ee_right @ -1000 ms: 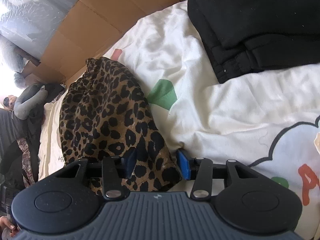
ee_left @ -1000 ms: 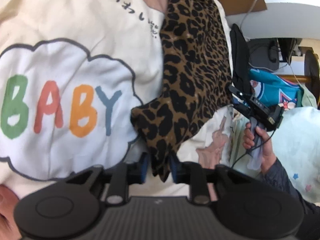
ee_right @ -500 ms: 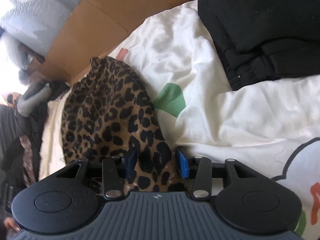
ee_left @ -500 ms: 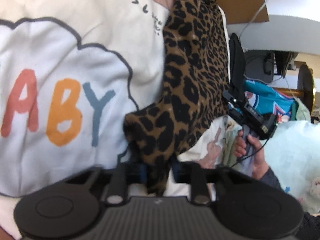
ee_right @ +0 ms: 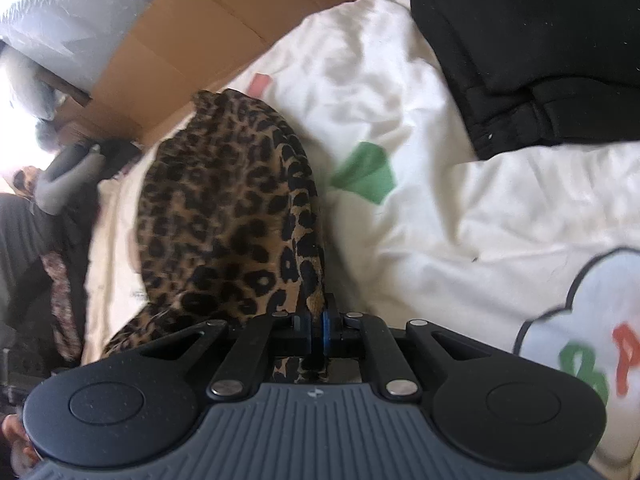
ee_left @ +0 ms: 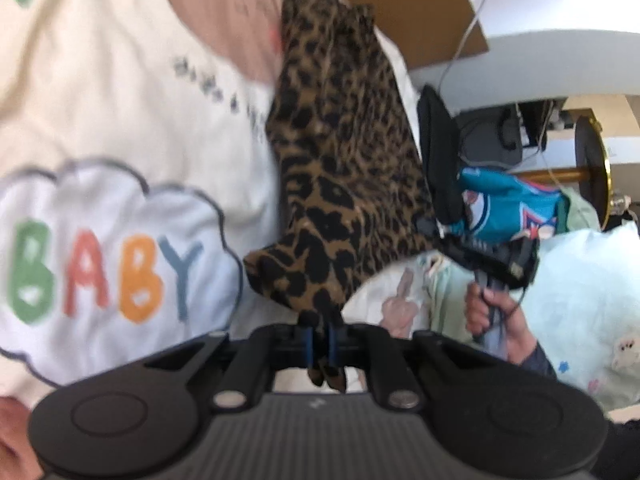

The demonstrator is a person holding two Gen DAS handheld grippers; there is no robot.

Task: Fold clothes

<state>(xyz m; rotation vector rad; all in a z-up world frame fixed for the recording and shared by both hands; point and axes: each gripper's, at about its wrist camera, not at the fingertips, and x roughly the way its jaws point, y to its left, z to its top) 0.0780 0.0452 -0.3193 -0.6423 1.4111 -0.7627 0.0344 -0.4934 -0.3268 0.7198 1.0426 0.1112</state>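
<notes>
- Cream bedcover [ee_left: 120, 92] [ee_right: 440, 208] — the largest surface in both views, printed with a cloud that reads "BABY" [ee_left: 104, 272]; the right wrist view catches only the cloud's edge and its first letters, plus a green patch [ee_right: 366, 178].
- Leopard-print garment [ee_left: 340, 184] [ee_right: 224, 216] lies on the bedcover as a long strip, running from near the cardboard [ee_left: 404, 12] [ee_right: 192, 40] down to the grippers. Both ends nearest the cameras are lifted into the jaws.
- Black folded clothing [ee_right: 532, 48], seen in the right wrist view only, rests on the bedcover at the upper right, well apart from the leopard garment.
- Left gripper [ee_left: 319, 340] points downward at a slant over the bedcover. Its jaws have just been closing and now stand clamped on a corner of the leopard garment; a tag of cloth hangs out behind the blue pads [ee_left: 306, 340].
- Right gripper [ee_right: 316, 330], likewise angled down, has just been closing its jaws and now pinches the garment's edge between its pads; fabric shows below them too.
- Left wrist view alone shows the right gripper from outside [ee_left: 492, 252], held by the person's right hand [ee_left: 496, 320] in a dark sleeve, beside the garment's right edge.
- Same view only: a teal printed cloth [ee_left: 512, 208] and pale green bedding [ee_left: 576, 300] to the right — their contents cannot be made out.
- No container holding anything is discernible; the cardboard shows flat panels only.
</notes>
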